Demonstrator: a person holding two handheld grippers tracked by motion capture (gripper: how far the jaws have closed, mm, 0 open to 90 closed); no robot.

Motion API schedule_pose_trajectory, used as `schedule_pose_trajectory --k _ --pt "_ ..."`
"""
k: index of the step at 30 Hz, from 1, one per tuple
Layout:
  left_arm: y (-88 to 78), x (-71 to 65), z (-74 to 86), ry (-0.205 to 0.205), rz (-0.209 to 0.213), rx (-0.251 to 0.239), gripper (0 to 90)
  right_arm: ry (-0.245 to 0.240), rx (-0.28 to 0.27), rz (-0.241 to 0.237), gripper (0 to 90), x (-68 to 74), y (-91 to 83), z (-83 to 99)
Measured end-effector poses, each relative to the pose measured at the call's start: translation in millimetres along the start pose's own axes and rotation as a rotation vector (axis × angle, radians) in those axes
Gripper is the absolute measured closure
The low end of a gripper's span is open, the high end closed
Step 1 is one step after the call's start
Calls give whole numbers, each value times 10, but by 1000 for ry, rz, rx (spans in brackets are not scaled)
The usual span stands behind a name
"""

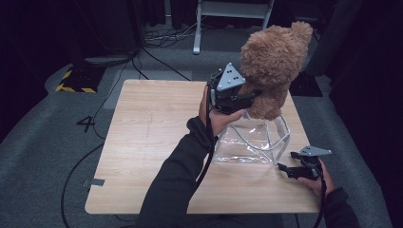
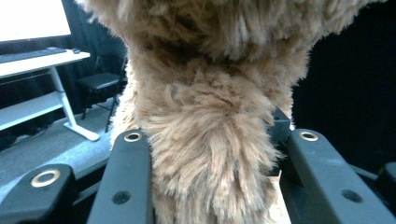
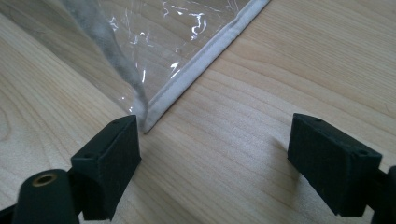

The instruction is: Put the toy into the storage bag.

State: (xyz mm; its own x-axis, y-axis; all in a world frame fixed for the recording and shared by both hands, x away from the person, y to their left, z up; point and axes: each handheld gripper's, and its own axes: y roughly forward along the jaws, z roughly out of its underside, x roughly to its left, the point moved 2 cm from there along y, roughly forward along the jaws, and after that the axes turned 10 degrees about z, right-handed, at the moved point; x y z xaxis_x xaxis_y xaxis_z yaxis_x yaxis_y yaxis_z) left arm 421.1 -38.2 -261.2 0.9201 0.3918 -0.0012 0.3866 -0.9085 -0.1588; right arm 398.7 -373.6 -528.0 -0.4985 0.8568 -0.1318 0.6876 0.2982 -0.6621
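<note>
Plush fur is the main risk here: the left gripper point(image 1: 247, 95) pinches the fluffy light-brown teddy bear point(image 1: 273, 64) by a narrow part of its body, jaws pressed into the pile on both sides as the left gripper view shows point(image 2: 205, 158). That hold may bite more on loose fibre than on stuffing, so a quick swing or a snag could probably let the toy slide out or rotate in the jaws.

The bear hangs in the air directly above the clear plastic bag with white fabric trim point(image 1: 252, 140), which stands on the pale wooden table point(image 1: 152, 137). Its lowest part looks close to the bag's top edge; whether it touches the rim I cannot tell. Nothing is visible inside the bag through its transparent walls.

The right gripper point(image 1: 290, 166) sits low on the table just beside the bag's near right corner, jaws spread wide and gripping nothing. In the right gripper view one jaw rests right at the bag's white-trimmed corner point(image 3: 187, 79), where a white strap point(image 3: 102, 42) also comes down.

A second hazard, in my judgement, is the bag itself: its soft walls may fold or tip if the bear's bulk pushes against one side of the mouth, since no jaw is holding the opening steady. The wide toy could also catch on the strap loops and drag the bag across the table.
</note>
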Motion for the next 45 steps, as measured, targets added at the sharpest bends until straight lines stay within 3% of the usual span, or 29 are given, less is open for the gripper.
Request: schedule_pose_trajectory --k 7,15,20,25,32,35,38,45 --pt "144 -25 64 -26 35 -16 595 1 -1 0 168 0 1 0" --pt "191 -64 116 -8 47 19 595 1 -1 1 168 0 0 1" --pt "95 -79 192 8 43 70 595 1 0 1 168 -1 -2 2" --pt "62 -93 287 37 30 178 595 -1 0 1 168 -2 -2 2" --pt "242 -100 535 -7 68 266 590 -1 1 1 168 -2 -3 2" --pt "367 -88 621 -8 46 359 580 0 0 1 168 -2 -2 2" --pt "402 -67 642 -41 80 350 565 0 1 1 168 -2 -2 2" --pt "426 -45 653 -53 98 384 539 1 0 1 168 -1 -2 2"
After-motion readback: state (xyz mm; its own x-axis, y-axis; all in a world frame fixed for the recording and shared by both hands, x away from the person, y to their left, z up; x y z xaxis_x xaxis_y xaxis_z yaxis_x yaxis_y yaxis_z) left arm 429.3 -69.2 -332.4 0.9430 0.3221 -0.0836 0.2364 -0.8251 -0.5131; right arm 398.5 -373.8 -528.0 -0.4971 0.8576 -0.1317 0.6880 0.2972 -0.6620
